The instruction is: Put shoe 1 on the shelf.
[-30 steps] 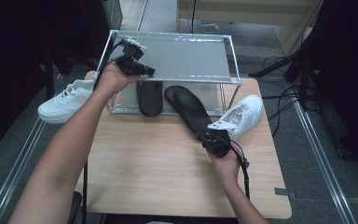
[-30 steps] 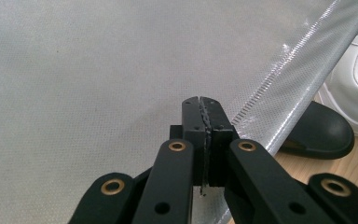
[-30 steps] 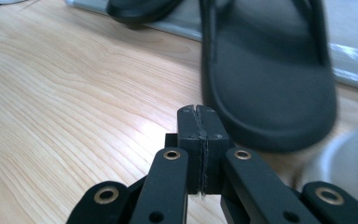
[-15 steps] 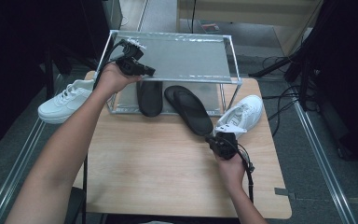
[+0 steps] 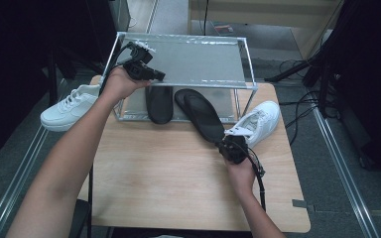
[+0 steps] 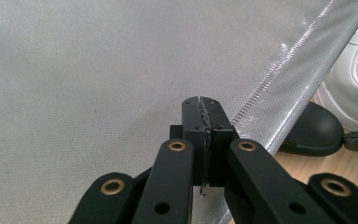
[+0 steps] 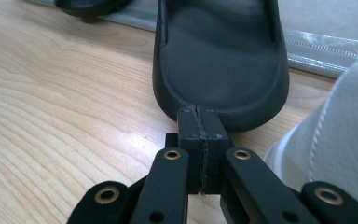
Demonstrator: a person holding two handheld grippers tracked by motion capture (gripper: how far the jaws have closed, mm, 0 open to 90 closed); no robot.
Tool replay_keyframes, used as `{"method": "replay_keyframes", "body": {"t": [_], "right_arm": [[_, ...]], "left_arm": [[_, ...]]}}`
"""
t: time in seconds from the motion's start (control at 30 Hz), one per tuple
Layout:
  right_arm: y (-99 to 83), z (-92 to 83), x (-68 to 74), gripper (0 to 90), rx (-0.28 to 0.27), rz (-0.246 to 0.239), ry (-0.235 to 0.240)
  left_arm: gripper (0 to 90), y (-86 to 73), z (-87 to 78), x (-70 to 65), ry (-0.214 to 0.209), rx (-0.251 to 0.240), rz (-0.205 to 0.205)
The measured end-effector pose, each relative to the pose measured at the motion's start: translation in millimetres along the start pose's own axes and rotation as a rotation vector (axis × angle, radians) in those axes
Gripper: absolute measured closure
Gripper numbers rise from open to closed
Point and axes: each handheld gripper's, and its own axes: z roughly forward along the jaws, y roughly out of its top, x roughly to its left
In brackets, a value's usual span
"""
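A metal-framed shoe rack (image 5: 245, 64) with a grey fabric shelf (image 6: 98, 70) stands at the back of the wooden table (image 5: 168, 173). My left gripper (image 5: 158, 77) hovers over the shelf's near left part, jaws shut (image 6: 200, 105) with nothing in them. One black slipper (image 5: 158, 101) lies under the shelf. A second black slipper (image 5: 203, 115) sticks out onto the table. My right gripper (image 5: 226, 144) is shut, its tips (image 7: 198, 114) right at that slipper's heel (image 7: 219, 60), holding nothing.
A white sneaker (image 5: 259, 123) lies on the table just right of my right gripper, close beside it (image 7: 335, 135). Another white sneaker (image 5: 69, 106) sits beyond the table's left edge. Cables (image 5: 297, 104) run along the floor at the right.
My right gripper has shifted slightly at the slipper's heel. The left hand and gripper have stayed over the shelf.
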Motion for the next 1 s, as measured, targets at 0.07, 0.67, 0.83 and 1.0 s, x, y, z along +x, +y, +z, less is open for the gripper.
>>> {"method": "replay_keyframes", "body": {"t": [0.07, 0.67, 0.83, 1.0], "right_arm": [[1.5, 0.4, 0.6, 90.0, -0.001, 0.004, 0.002], [9.3, 11.5, 9.8, 90.0, 0.001, -0.020, -0.010], [20.1, 24.4, 19.0, 90.0, 0.001, -0.032, 0.001], [30.4, 37.6, 25.7, 90.0, 0.014, -0.040, 0.015]], "left_arm": [[90.0, -0.1, 0.1, 0.1, 0.000, -0.002, -0.001], [90.0, -0.1, 0.0, 0.2, -0.001, -0.002, -0.001], [90.0, -0.2, 0.1, 0.3, -0.001, -0.003, 0.000], [90.0, -0.4, 0.0, 0.6, -0.002, -0.004, 0.001]]}}
